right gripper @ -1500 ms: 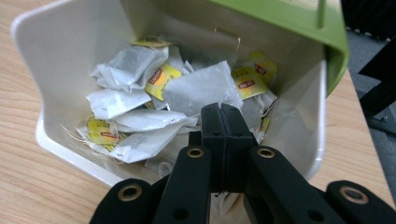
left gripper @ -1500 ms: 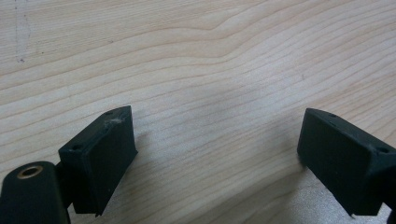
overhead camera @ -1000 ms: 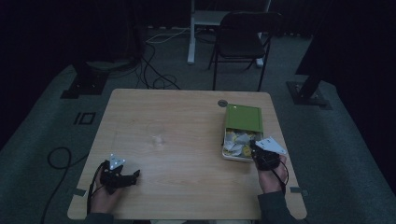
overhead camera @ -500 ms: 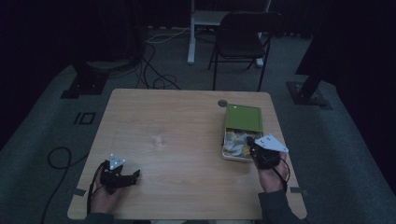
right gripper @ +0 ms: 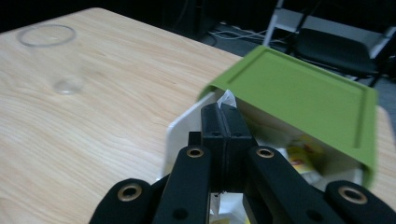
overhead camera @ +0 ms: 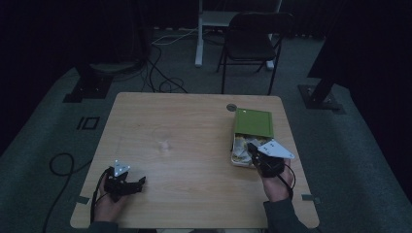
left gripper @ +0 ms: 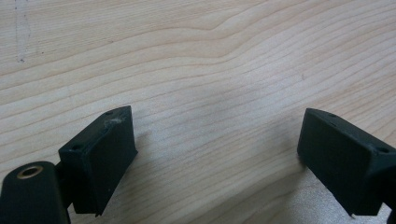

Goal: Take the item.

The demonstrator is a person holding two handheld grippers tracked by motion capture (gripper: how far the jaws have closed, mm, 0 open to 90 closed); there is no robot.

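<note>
Lifted slightly since a second earlier, the right tongs [right gripper: 223, 122] stood clamped on a white packet [right gripper: 229, 99] over the white box [right gripper: 180, 126] under its green lid [right gripper: 299, 93]. Beside the box, the left tongs [left gripper: 215, 161] rested open, empty, on the desk [overhead camera: 184, 126]; removal looked barely begun.

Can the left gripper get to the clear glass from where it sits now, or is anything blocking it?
Probably yes. The left gripper rests open near the table's front edge, and only bare wooden table lies between it and the clear glass. The right gripper is over at the white box.
</note>
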